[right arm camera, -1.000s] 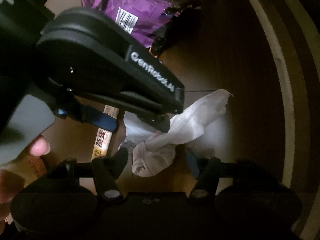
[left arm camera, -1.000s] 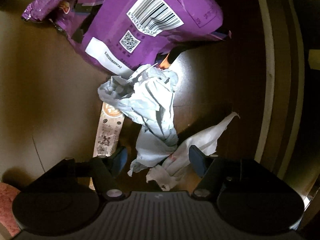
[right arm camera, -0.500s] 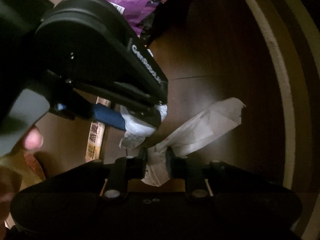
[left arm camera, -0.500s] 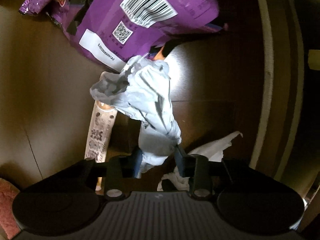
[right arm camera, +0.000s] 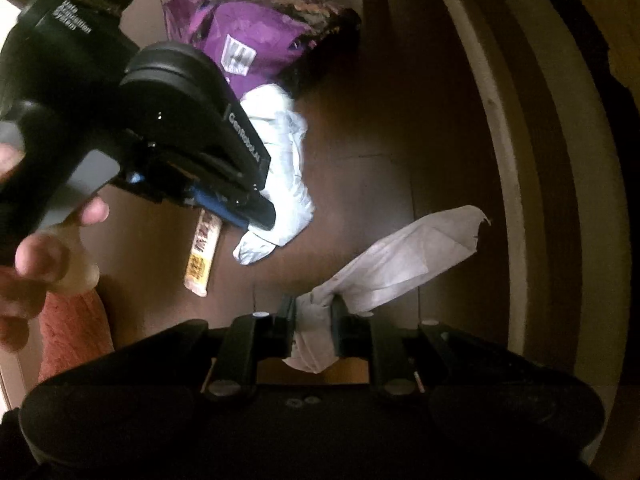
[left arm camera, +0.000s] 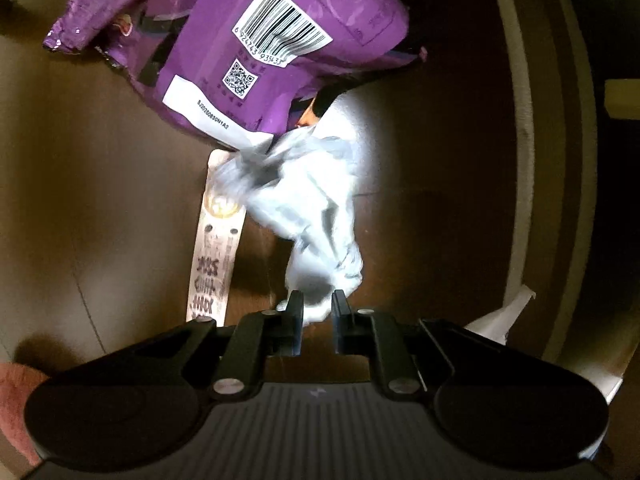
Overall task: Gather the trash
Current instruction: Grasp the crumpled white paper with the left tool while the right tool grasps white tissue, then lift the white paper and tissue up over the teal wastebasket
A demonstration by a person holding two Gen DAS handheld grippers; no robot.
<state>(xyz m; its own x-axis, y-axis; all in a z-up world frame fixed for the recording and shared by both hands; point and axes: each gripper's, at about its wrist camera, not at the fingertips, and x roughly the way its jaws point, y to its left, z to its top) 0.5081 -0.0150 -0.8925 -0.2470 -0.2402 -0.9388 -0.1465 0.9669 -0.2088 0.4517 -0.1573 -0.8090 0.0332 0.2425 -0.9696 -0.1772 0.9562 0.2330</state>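
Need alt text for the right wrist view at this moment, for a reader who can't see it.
The right claw is shut on a crumpled white tissue above a dark wooden floor. To its left, the left claw pinches a pale crumpled paper; a purple snack bag and a slim printed wrapper lie on the floor.

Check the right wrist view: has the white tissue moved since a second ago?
Yes. The white tissue, now pinched in the right gripper, has left the long snack wrapper behind.
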